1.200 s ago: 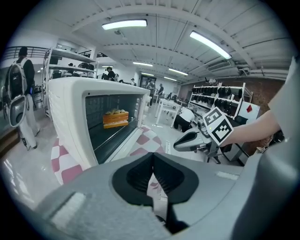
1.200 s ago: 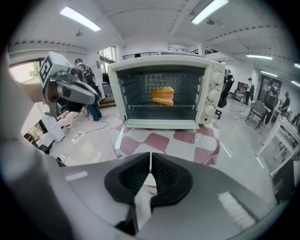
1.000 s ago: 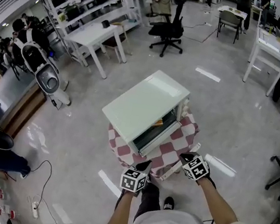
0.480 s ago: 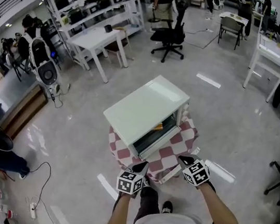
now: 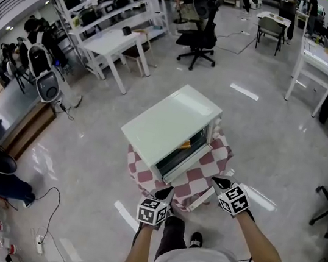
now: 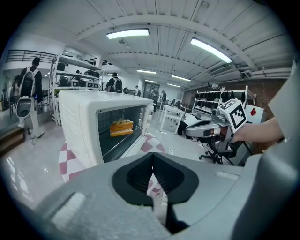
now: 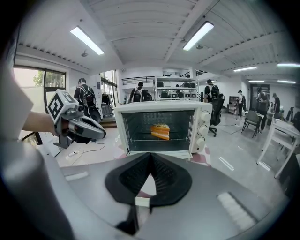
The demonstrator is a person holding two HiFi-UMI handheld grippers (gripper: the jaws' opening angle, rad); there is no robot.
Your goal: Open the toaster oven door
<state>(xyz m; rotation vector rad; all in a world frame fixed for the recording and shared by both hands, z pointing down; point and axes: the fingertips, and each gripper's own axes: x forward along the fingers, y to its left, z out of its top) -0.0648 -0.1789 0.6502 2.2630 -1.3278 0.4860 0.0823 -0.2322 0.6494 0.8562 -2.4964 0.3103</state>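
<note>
toaster oven door (image 7: 161, 153): down already | my right tool (image 7: 150, 161): eased back, jaws closing on nothing | left tool (image 6: 152, 161): pinched shut, empty | basically done imo

worktop (image 5: 139, 176): small, fully hidden under a red-and-white checked cloth (image 5: 208, 165); the cloth hangs over every edge in view.
on worktop: one white toaster oven (image 5: 171, 122), sitting directly on the cloth. It takes up most of the top and is skewed in the head view.
bare cloth: a strip in front of the oven and a patch at its knob side.
door (image 5: 187, 161): dropped down, reaches out over the front strip of cloth; can't tell if it touches.
floor (image 5: 261, 142): grey and glossy; the worktop stands on it, well apart from other furniture.
on floor: white tape strip (image 5: 243, 92) beyond the oven, another strip (image 5: 123, 212) near the worktop base.
</note>
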